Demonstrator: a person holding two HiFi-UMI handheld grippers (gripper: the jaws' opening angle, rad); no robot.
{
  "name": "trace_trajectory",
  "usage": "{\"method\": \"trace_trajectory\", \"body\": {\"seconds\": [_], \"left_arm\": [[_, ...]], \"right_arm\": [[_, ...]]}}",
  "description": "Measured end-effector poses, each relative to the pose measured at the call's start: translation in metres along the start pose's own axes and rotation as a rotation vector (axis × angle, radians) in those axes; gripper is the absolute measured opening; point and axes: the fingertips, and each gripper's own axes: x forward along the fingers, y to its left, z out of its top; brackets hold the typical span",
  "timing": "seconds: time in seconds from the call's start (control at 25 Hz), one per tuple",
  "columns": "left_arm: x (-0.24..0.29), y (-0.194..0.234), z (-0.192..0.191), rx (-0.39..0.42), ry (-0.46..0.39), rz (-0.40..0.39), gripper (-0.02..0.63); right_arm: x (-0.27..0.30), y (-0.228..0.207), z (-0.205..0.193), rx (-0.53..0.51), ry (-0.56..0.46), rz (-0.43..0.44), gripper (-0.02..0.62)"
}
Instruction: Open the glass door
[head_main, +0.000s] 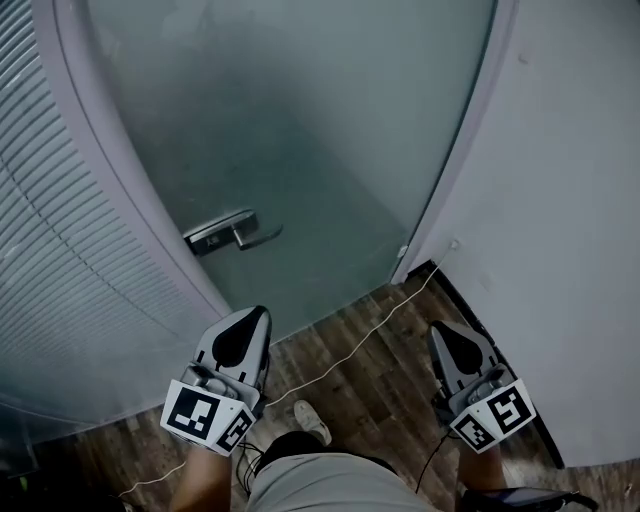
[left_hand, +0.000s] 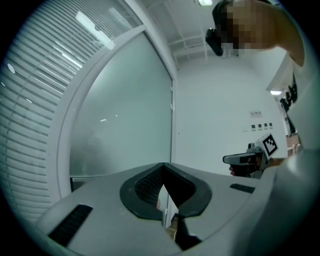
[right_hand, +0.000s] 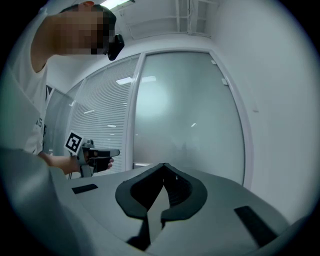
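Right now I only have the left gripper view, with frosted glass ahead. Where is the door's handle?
Observer: The head view shows a silver lever handle at the left edge of the frosted glass door, beyond the left gripper and not touched.
Operator: Is the right gripper free?
Observer: In its own view the right gripper is shut, with nothing between the jaws.
Operator: Anything underfoot?
Observer: A thin white cable runs across the wooden floor between the grippers.

Frosted glass door (head_main: 290, 130), cut off at the head view's top edge; nothing behind it shows. A shoe (head_main: 312, 421) is half hidden by the person's shorts (head_main: 320, 486). Distant wall plates (left_hand: 261, 126) are too small to read.
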Motion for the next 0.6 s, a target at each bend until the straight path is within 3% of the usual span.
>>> {"method": "trace_trajectory", "body": {"seconds": [0.32, 0.6], "left_arm": [[0.017, 0.088, 0.027, 0.011, -0.029, 0.114, 0.0], [0.013, 0.127, 0.009, 0.0, -0.007, 0.192, 0.0]], "right_arm": [[0.119, 0.012, 0.016, -0.038, 0.024, 0.162, 0.0], [0.195, 0.028, -0.001, -0.024, 0.04, 0.303, 0.002]]}}
